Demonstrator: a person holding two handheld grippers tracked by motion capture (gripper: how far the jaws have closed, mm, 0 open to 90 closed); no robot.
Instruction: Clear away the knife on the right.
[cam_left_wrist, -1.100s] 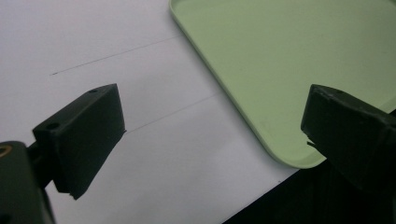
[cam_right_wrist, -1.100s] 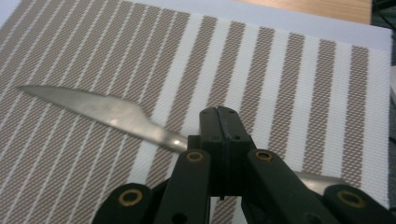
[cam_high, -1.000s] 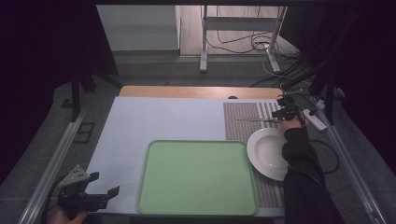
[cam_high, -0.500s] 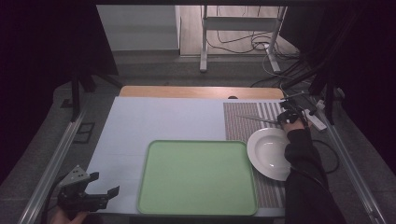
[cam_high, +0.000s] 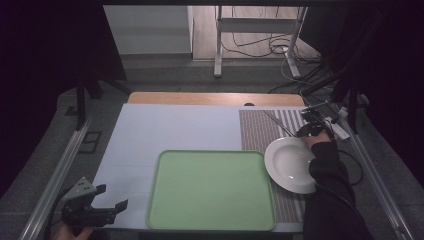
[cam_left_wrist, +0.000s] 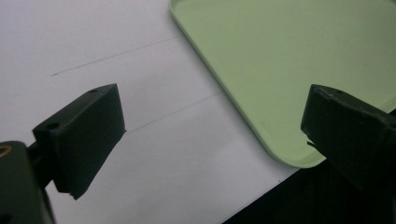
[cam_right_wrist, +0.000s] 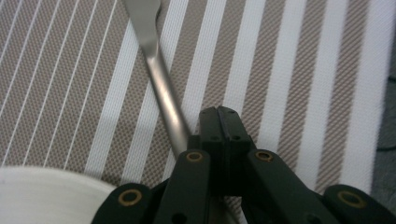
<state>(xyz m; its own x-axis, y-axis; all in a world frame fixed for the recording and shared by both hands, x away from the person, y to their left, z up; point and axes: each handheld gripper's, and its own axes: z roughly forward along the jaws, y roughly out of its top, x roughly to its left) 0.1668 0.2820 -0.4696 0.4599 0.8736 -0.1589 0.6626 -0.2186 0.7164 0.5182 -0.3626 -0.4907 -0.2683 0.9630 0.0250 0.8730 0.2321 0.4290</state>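
A metal utensil (cam_right_wrist: 156, 70) slants across the striped placemat (cam_high: 260, 131), thin and angled in the high view (cam_high: 278, 125). My right gripper (cam_right_wrist: 220, 122) has its jaws pressed together at the utensil's near end, beside the white plate (cam_high: 290, 162). In the high view this gripper (cam_high: 306, 129) sits at the plate's far rim. My left gripper (cam_high: 112, 200) hovers open and holds nothing at the table's near left corner. Its fingers (cam_left_wrist: 84, 130) spread over the white table surface (cam_left_wrist: 154, 154) and the corner of the green tray (cam_left_wrist: 261, 60).
The green tray (cam_high: 210, 190) lies in the near middle of the table, its right edge over the placemat. A person's dark sleeve (cam_high: 327, 170) covers part of the plate's right side. Cables and a stand's legs (cam_high: 260, 47) lie on the floor beyond the table.
The right gripper has shifted slightly toward the plate, and the utensil has swung from lying crosswise to slanting. The left gripper has stayed put.
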